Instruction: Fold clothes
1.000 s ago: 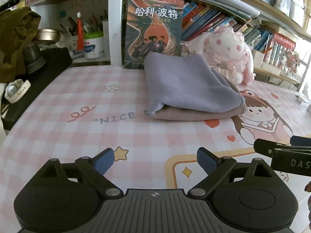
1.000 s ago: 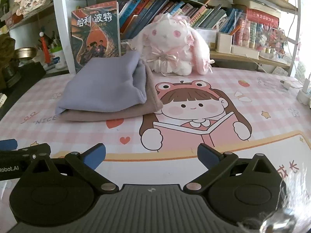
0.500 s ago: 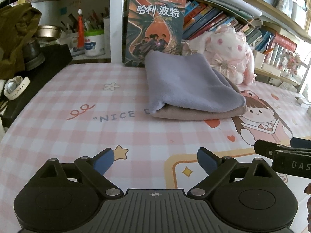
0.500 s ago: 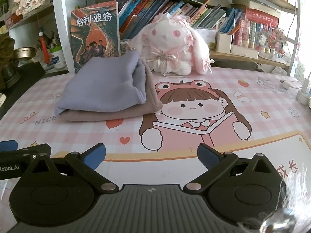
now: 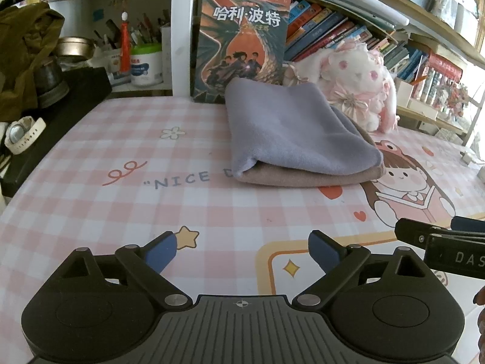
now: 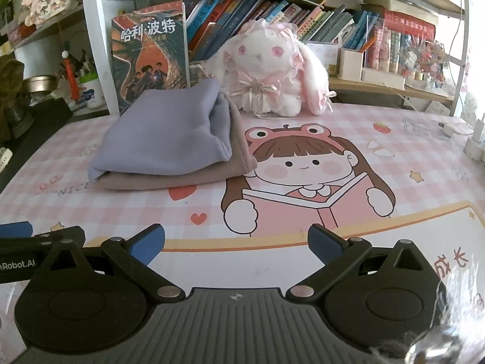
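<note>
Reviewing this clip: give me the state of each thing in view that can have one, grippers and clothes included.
left gripper: jaws open, empty.
right gripper: jaws open, empty.
lavender cloth: folded, lying on the beige cloth.
beige cloth: folded, flat on the table mat.
book: closed, standing upright behind the stack.

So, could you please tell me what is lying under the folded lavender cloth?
A folded beige cloth lies under the lavender cloth, showing along the front and right edges. Its covered middle cannot be seen, nor anything between the layers. Both rest on the pink checked mat.
</note>
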Available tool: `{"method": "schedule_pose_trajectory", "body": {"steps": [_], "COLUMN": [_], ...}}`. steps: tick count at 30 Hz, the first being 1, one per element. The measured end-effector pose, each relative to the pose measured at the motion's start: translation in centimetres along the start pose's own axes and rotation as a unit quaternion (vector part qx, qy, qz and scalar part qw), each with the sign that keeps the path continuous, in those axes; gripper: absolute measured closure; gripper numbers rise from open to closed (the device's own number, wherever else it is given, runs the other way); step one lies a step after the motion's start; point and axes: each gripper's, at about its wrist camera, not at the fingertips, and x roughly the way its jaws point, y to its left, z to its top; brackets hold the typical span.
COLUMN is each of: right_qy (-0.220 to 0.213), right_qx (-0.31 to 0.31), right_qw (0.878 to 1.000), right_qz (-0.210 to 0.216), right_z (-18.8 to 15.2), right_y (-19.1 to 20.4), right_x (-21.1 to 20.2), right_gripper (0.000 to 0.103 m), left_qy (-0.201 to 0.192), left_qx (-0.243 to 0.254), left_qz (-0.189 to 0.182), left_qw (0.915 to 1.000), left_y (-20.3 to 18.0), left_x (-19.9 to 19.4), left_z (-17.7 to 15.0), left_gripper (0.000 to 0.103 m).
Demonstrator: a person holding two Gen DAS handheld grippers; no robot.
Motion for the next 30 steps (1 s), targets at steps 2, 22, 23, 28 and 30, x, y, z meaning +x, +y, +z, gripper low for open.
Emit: {"method": "schedule_pose_trajectory", "body": {"steps": [2, 22, 23, 28, 30], "right_qy": [0.001, 0.011, 0.011, 0.012, 0.012], "right_qx": [0.001, 0.001, 0.001, -0.002, -0.002], "right_qw": [1.000, 1.000, 1.000, 1.000, 1.000], "right_qz": [-0.001, 0.008, 0.008, 0.010, 0.010], "right_z": [0.00, -0.14, -0.14, -0.19, -0.19], "right_y": [0.00, 0.21, 0.24, 0.39, 0.43], "right_x": [-0.03, 0.31, 0.30, 0.30, 0.30], "right_gripper": [0.001, 0.001, 0.001, 0.001, 0.001], "left_qy": [-0.001, 0.000, 0.000, 0.000, 0.000], "left_qx": [0.001, -0.002, -0.003, -0.003, -0.002], "left_qz": [0.001, 0.003, 0.002, 0.003, 0.003], "left_qw": [1.0000, 1.0000, 1.0000, 1.0000, 1.0000], "left_y": [0.00, 0.00, 0.03, 0.06, 0.06], "left_x": [-0.01, 0.08, 0.07, 0.11, 0.13], "left_z": [-0.02, 0.03, 0.04, 0.06, 0.05], "left_gripper": [0.007, 0.007, 0.007, 0.007, 0.007]}}
